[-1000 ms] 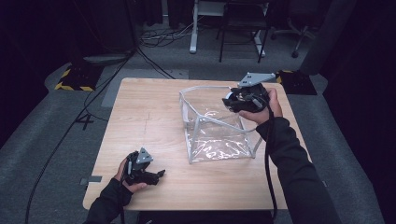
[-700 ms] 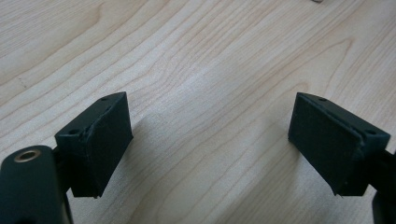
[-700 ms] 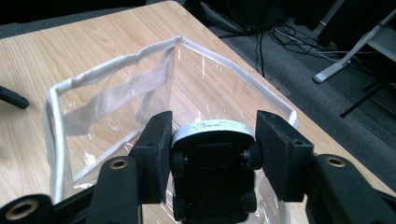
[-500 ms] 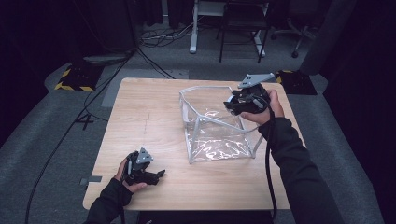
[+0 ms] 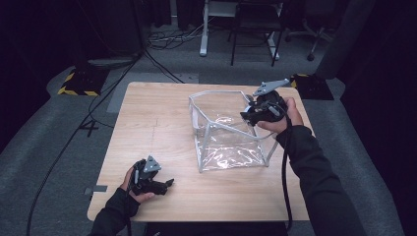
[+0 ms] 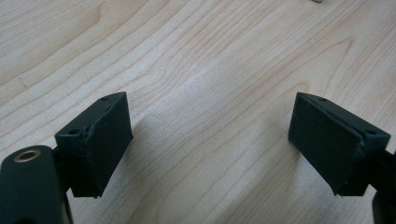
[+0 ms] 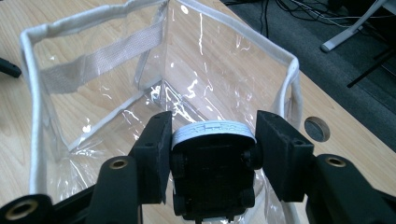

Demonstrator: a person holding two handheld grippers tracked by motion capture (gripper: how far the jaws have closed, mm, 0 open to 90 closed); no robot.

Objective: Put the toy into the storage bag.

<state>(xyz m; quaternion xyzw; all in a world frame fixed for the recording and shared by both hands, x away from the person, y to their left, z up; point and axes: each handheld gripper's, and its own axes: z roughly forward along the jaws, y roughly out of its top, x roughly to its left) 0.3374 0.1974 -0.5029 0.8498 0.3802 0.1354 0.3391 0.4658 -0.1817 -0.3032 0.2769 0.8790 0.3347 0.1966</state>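
The right hand-held gripper has its jaws pressed against both sides of a dark object with a white rounded top; the object's identity cannot be determined from the right gripper view, though it resembles a small wheeled toy. In the high view this hand-held gripper is at the right rim of the clear plastic bag, above its open mouth. The bag has white trim and a white webbing handle, stands upright and open on the right half of the wooden worktop, and contains nothing visible. The left hand-held gripper rests on the worktop near its front left edge, well apart from the bag. Its jaws are spread wide with only bare wood between them.
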